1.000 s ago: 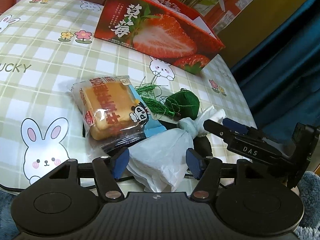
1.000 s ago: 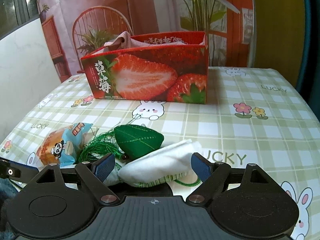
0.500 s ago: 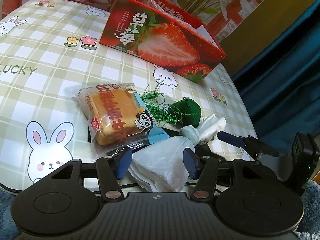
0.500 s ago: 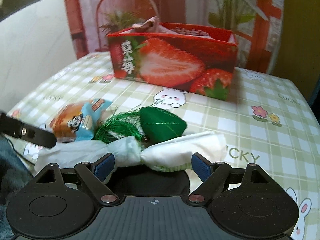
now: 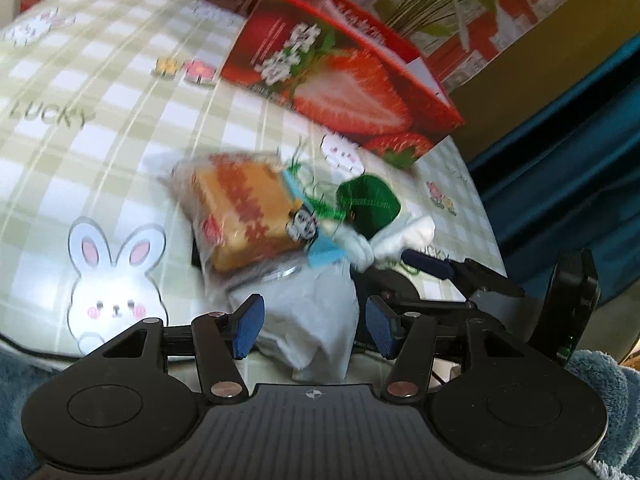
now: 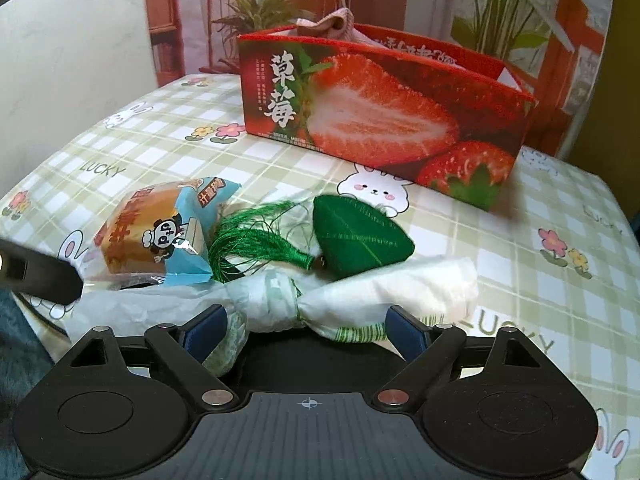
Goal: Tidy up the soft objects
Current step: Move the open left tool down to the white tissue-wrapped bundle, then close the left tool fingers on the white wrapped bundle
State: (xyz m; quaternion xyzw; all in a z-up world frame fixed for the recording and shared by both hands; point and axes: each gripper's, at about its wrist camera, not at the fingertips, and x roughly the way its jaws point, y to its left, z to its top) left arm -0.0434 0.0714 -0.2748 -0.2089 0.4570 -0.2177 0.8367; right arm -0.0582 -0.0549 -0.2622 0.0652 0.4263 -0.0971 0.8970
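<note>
A knotted white plastic bag (image 5: 316, 304) (image 6: 352, 296) lies at the near edge of the checked tablecloth. My left gripper (image 5: 312, 322) is open, its blue pads either side of the bag's near end. My right gripper (image 6: 306, 330) is open around the bag's knot. Behind the bag lie a wrapped bread bun (image 5: 244, 216) (image 6: 148, 236) and a green leaf-shaped pouch with a tassel (image 5: 368, 200) (image 6: 356, 236). A red strawberry box (image 5: 340, 80) (image 6: 376, 116) stands further back with a pink cloth (image 6: 332, 26) in it.
The right gripper's body (image 5: 480, 284) shows at the right of the left wrist view. The left gripper's finger (image 6: 36, 272) shows at the left edge of the right wrist view. A blue fluffy rug (image 5: 608, 380) lies below the table edge.
Both grippers have moved in around the bag, still open. The right gripper has swung left, from the bag's right end to its knot. The left wrist view is now blurred by motion.
</note>
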